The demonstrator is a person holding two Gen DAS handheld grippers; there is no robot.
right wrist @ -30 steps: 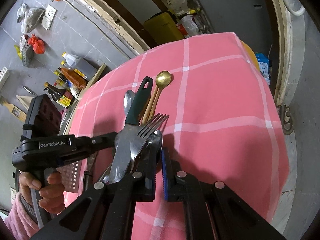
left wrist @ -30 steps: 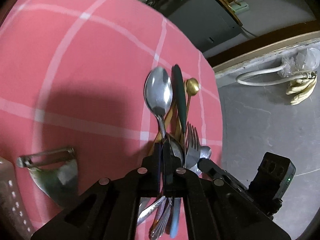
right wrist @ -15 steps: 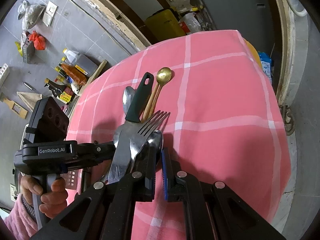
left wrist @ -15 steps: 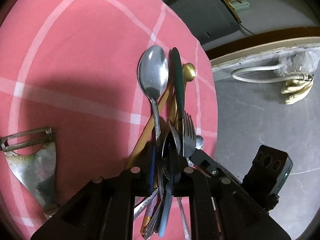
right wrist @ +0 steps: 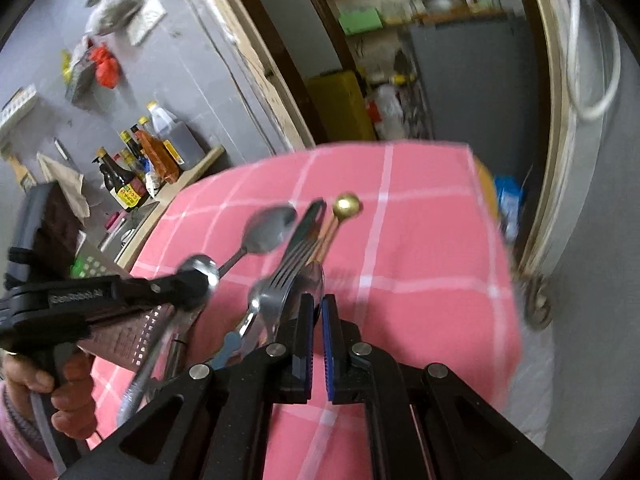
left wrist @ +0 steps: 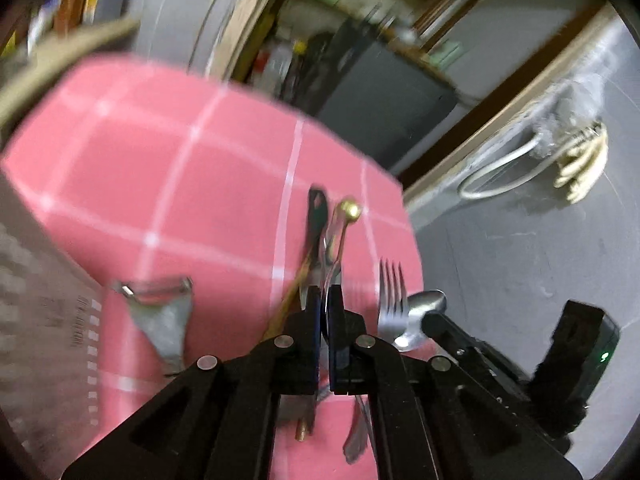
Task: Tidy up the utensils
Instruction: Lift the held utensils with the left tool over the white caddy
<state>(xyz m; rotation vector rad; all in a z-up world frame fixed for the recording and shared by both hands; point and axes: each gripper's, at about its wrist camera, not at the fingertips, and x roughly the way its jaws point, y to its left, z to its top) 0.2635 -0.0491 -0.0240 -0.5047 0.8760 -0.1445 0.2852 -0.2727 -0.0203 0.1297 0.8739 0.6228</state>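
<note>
Spoon (right wrist: pixel 272 228) clamped by handle in my left fingers (left wrist: pixel 314 320), left of centre, above desk (right wrist: pixel 420 240). Right fingers (right wrist: pixel 306 332) together, seemingly pinching fork (right wrist: pixel 296 258) at centre. Advice: lift level, firm grip, clear gold spoon (right wrist: pixel 347 205) lying upper centre. Spoon shiny steel, likely slippery.

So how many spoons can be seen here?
3. One large silver spoon held by the left gripper, a small gold spoon lying on the cloth, a third spoon under the fork by the right gripper. The pile may hide more.
</note>
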